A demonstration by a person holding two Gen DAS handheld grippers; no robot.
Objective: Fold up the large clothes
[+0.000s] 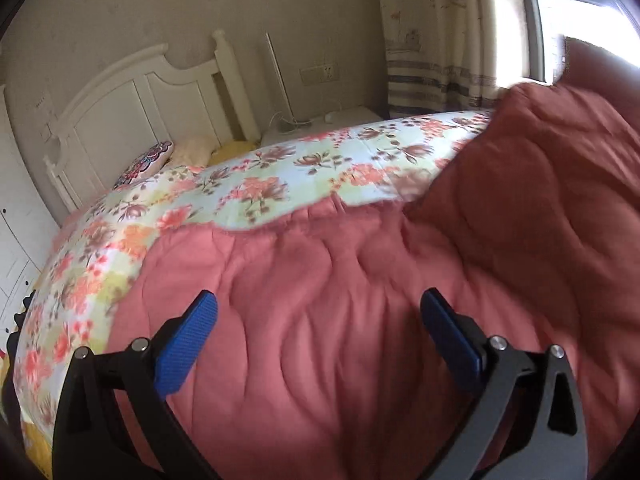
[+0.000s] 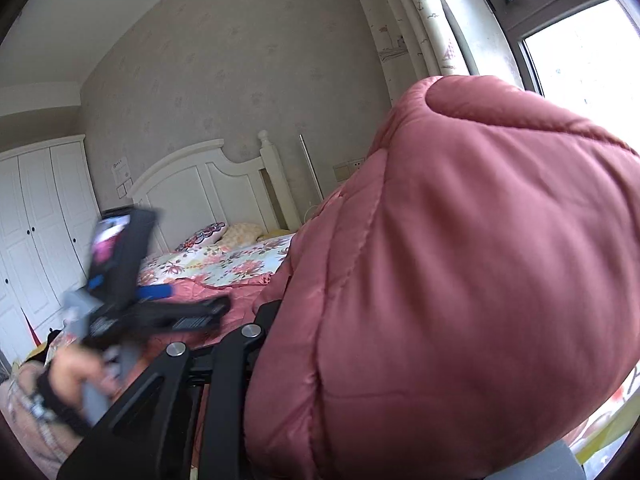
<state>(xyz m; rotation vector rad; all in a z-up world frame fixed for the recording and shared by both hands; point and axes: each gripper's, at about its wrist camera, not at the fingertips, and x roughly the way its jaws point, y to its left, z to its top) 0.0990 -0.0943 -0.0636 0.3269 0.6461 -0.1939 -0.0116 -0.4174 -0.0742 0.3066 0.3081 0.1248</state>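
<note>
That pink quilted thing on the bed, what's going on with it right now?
A person with a gripper in each hand is folding the pink quilted garment on the floral bed sheet. The right gripper has a big bunch of it lifted up close to its camera, with its fingertips buried in the fabric. The left gripper is open and empty, hovering over the part lying on the bed.

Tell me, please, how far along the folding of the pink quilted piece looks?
Early. The right claw has a bunched part of the pink quilted piece lifted. The left claw is open over the spread-out rest. No finished fold shows on the floral bed cover; all folds remain.
</note>
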